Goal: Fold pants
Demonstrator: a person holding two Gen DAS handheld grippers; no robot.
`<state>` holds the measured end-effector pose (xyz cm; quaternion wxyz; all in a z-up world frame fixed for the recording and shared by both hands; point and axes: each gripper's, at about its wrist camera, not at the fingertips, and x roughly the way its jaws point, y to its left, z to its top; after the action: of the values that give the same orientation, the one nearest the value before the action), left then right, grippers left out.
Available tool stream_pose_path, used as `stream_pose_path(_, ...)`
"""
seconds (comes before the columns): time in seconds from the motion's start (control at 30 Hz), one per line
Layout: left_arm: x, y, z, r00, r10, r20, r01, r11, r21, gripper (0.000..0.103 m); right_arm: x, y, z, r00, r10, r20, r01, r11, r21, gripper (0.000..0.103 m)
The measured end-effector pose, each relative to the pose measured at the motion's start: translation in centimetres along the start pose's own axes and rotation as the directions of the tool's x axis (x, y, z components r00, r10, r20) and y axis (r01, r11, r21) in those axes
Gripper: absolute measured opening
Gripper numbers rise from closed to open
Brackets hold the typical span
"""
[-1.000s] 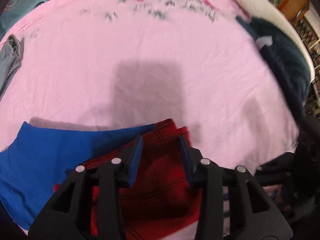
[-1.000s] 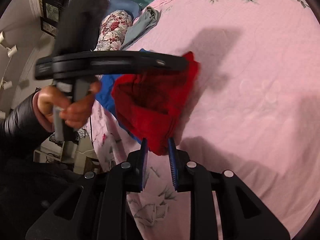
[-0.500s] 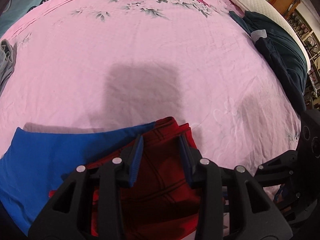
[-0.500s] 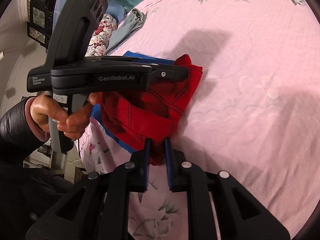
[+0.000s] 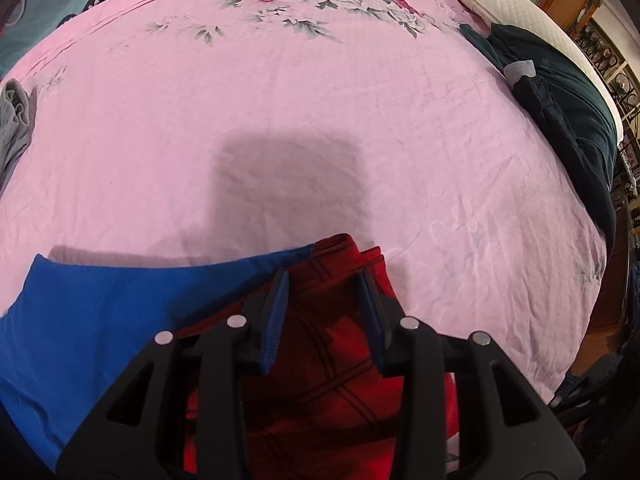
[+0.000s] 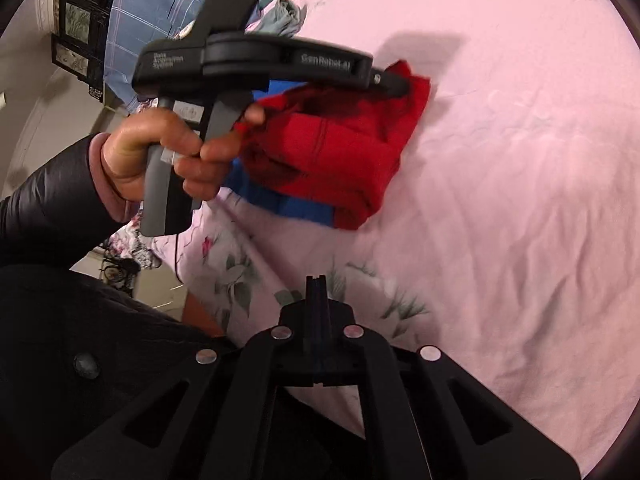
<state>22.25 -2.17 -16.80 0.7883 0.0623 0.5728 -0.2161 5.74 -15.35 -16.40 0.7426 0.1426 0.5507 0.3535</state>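
The red pants (image 5: pixel 332 364) lie in a compact folded bundle near the bed's (image 5: pixel 280 120) edge, on top of a blue garment (image 5: pixel 92 320) that is also folded flat. In the right wrist view the bundle shows several layers, and its far corner is still a little loose and bulging — not fully flat.

The left tool (image 5: pixel 324 300) is released: its two blue pads stand apart over the pants, one on each side of the top corner, and no cloth is caught between them. It seems to press or hover just above the fabric; I cannot tell if it really touches. The right tool (image 6: pixel 318 284) is clenched with nothing in it, and it stays apart from the pants, over the floral border of the bed.

In my judgement the folding itself is nearly done. What is left is probably only to smooth the top layer and take the left tool away. Other clothes — a grey piece (image 5: pixel 14 120) and a dark one (image 5: pixel 568 100) — lie well apart.
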Motion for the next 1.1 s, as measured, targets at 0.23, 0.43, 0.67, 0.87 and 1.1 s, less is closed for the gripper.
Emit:
stream_pose_path(0.23, -0.1, 0.1, 0.0, 1.000, -0.008, -0.002, 0.008, 1.000, -0.004, 0.037, 0.4, -0.7, 2.8, 0.994, -0.081, 0.069, 0.085, 0.995, -0.059, 0.016)
stream_pose_path(0.43, -0.1, 0.0, 0.0, 1.000, 0.002, 0.001, -0.002, 1.000, 0.001, 0.037, 2.1, -0.4, 3.8, 0.995, -0.089, 0.046, 0.094, 0.989, -0.117, 0.016)
stream_pose_path(0.67, -0.1, 0.1, 0.0, 1.000, 0.000, 0.001, 0.000, 1.000, -0.002, 0.037, 2.3, -1.0, 4.8, 0.995, -0.065, 0.078, 0.072, 0.994, -0.082, 0.008)
stream_pose_path(0.87, -0.2, 0.2, 0.1, 1.000, -0.014, -0.002, 0.014, 1.000, -0.001, 0.037, -0.3, 1.3, 3.5, 0.991, -0.080, 0.105, 0.091, 0.990, -0.104, 0.002)
stream_pose_path(1.1, 0.0, 0.0, 0.1, 1.000, -0.001, 0.000, 0.001, 1.000, 0.011, 0.037, 0.5, 0.6, 0.9, 0.994, -0.090, 0.056, 0.094, 0.993, -0.069, 0.000)
